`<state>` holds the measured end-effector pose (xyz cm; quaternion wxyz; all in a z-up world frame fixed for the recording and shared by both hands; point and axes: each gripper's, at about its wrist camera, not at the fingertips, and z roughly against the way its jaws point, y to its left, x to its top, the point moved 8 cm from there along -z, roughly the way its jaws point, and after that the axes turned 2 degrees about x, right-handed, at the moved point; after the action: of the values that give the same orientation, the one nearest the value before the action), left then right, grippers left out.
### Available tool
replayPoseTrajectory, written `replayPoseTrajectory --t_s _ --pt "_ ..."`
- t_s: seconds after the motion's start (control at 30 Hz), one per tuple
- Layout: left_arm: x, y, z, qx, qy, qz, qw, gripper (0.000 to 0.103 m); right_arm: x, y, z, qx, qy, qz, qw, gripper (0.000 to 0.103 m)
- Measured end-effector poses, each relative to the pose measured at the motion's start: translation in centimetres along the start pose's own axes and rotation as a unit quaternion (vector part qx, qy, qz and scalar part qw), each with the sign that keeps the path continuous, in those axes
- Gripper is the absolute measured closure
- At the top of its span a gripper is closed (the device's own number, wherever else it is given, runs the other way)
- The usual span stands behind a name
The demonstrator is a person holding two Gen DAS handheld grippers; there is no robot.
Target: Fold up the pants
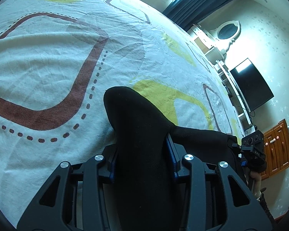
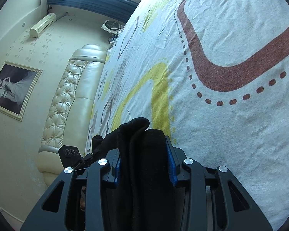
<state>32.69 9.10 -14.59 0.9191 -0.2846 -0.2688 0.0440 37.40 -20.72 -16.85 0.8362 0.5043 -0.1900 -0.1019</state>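
The black pants (image 1: 140, 134) fill the space between the fingers of my left gripper (image 1: 142, 159), which is shut on them above the bed. The cloth runs off to the right toward my right gripper (image 1: 252, 154), seen small at the right edge. In the right wrist view my right gripper (image 2: 144, 161) is shut on a bunched fold of the same black pants (image 2: 138, 140). My left gripper (image 2: 73, 157) shows at the lower left of that view, with the cloth stretched between the two. The rest of the pants is hidden below both views.
A white bedspread (image 1: 48, 61) with brown, yellow and grey shapes covers the bed under both grippers. A cream tufted headboard (image 2: 67, 96) stands at one end. A dark TV (image 1: 252, 84), white shelves and a wooden cabinet (image 1: 277, 146) stand beyond the other end.
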Motion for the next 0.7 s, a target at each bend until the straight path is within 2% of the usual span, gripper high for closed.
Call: replayPoseTrajectory --t_s 0.17,0.27,0.37,0.47,0.7 --pt "0.0 0.0 0.0 0.000 0.000 0.000 1.0000 0.063 0.0 -0.1 0.0 0.002 -0.001 -0.003 1.000 0.065" --pt "-0.2 0.2 0.1 -0.012 0.005 0.014 0.9998 0.056 -0.2 0.0 0.2 0.007 0.001 -0.009 1.000 0.058" --pt "-1.0 0.6 1.0 -0.041 0.009 0.051 0.9978 0.049 -1.2 0.4 0.8 0.024 0.016 -0.010 1.000 0.047" --pt "-2.9 0.8 2.4 -0.057 0.009 0.062 0.9964 0.044 -3.2 0.6 1.8 0.033 0.038 -0.001 0.999 0.043" --pt "-8.4 1.0 6.7 -0.069 0.001 0.066 0.9955 0.035 -8.5 1.2 4.0 0.047 0.082 0.013 0.995 0.036"
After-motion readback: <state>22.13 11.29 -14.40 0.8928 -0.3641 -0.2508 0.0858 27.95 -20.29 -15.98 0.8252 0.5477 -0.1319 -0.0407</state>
